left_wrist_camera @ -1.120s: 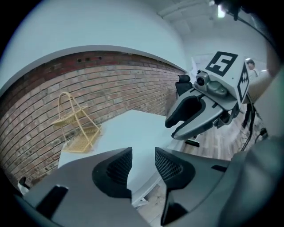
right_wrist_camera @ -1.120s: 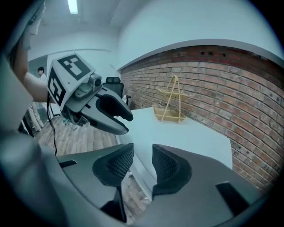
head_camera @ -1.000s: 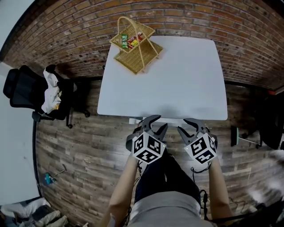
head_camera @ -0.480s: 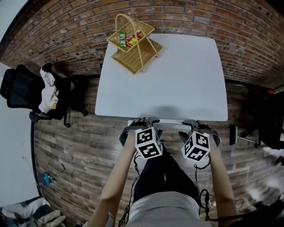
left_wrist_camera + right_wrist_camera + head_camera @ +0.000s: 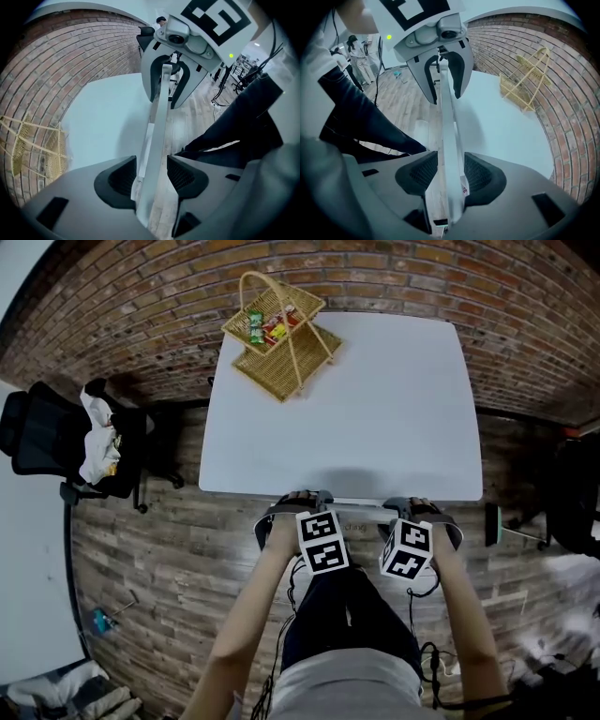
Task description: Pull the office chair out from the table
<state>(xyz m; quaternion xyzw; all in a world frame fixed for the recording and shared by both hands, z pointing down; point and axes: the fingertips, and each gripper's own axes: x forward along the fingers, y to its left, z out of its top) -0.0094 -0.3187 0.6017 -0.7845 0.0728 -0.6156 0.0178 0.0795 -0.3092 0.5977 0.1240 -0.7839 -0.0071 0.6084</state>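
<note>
A pale thin rail (image 5: 361, 509), the top of the chair's back, runs along the near edge of the white table (image 5: 375, 409); the chair's other parts are hidden. My left gripper (image 5: 292, 507) points steeply down and straddles the rail's left end. Its jaws are opening, and the rail (image 5: 159, 117) passes between the pads (image 5: 123, 176) with a gap on each side. My right gripper (image 5: 422, 512) straddles the right end. In the right gripper view the rail (image 5: 446, 122) lies between its pads (image 5: 477, 174), which do not press on it.
A wicker basket (image 5: 281, 334) with snack packets stands at the table's far left corner, by the brick wall (image 5: 141, 306). A black office chair (image 5: 47, 437) draped with white cloth stands left of the table. Another dark chair (image 5: 577, 507) is at the right. Wooden floor (image 5: 169, 577) surrounds me.
Both grippers have dropped and rolled from just above the table's near edge onto the pale rail. Their jaws now straddle it and stand wider.
</note>
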